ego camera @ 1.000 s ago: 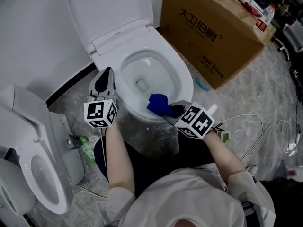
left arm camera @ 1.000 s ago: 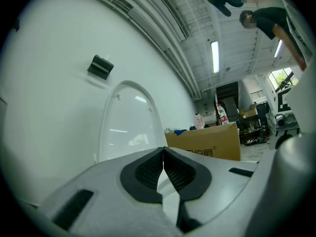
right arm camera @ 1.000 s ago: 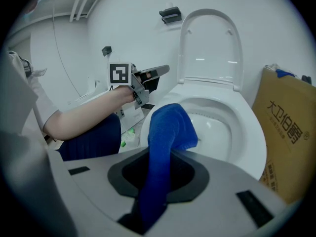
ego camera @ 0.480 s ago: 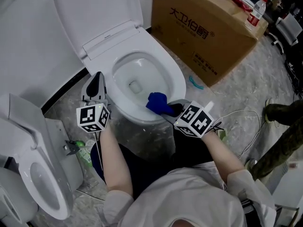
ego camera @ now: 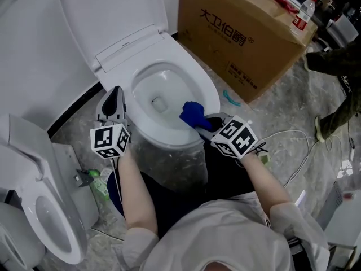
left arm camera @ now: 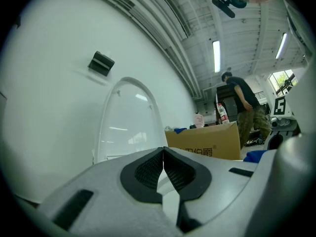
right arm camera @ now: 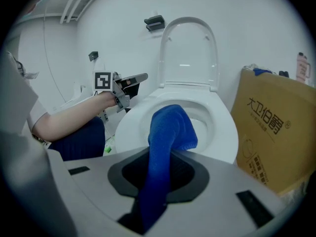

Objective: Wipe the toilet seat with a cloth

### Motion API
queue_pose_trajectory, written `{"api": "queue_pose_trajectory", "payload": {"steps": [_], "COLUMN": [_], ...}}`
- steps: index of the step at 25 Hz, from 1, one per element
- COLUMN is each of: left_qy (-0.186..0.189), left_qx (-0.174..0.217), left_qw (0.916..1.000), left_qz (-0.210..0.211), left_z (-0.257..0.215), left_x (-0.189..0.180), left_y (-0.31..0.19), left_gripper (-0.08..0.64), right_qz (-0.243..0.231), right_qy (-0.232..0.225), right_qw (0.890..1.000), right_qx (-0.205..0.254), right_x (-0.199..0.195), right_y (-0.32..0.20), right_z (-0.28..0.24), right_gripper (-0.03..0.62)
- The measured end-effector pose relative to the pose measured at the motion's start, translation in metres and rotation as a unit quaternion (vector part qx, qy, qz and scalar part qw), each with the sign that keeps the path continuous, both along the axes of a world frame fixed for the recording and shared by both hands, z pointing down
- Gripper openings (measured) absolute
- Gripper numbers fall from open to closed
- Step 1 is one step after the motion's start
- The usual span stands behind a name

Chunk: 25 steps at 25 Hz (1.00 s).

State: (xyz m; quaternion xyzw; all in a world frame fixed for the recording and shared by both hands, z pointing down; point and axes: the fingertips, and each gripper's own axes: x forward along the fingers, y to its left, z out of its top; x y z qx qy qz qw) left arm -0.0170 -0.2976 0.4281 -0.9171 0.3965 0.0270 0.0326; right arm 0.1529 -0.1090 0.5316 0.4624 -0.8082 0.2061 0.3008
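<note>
A white toilet stands in front of me with its lid [ego camera: 113,10] raised and its seat [ego camera: 206,83] down around the bowl. My right gripper [ego camera: 210,124] is shut on a blue cloth [ego camera: 193,114], which rests on the seat's front right rim. In the right gripper view the blue cloth [right arm camera: 168,132] hangs out between the jaws over the seat [right arm camera: 224,132]. My left gripper [ego camera: 115,101] is shut and empty, just left of the bowl. In the left gripper view its jaws meet at the tips [left arm camera: 163,153], with the lid [left arm camera: 128,117] beyond.
A large cardboard box [ego camera: 242,33] stands right of the toilet with bottles on top. A second white toilet [ego camera: 39,208] sits at the left. A green bottle [ego camera: 101,185] lies on the floor, white cables [ego camera: 299,151] at the right. A person's legs [ego camera: 338,61] are at the far right.
The right gripper has carried the blue cloth from the front of the seat rightward along the rim. The left gripper has barely moved. A person's legs came into view at the right.
</note>
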Motion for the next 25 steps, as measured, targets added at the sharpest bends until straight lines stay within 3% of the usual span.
{"api": "queue_pose_trajectory", "payload": {"steps": [14,25], "left_qy": [0.003,0.005], "left_qx": [-0.006,-0.007], "left_qw": [1.0,1.0], "left_qz": [0.001,0.0], "left_z": [0.005,0.007], "left_x": [-0.001,-0.003], "left_y": [-0.005,-0.007], "left_gripper": [0.009,0.009], "right_qz": [0.05,0.056], "right_qy": [0.04,0.06], "right_qw": [0.997,0.996], "right_qx": [0.037,0.039], "right_x": [0.04,0.055], "right_y": [-0.038,-0.058], "right_z": [0.003,0.005], "right_gripper": [0.074,0.074]}}
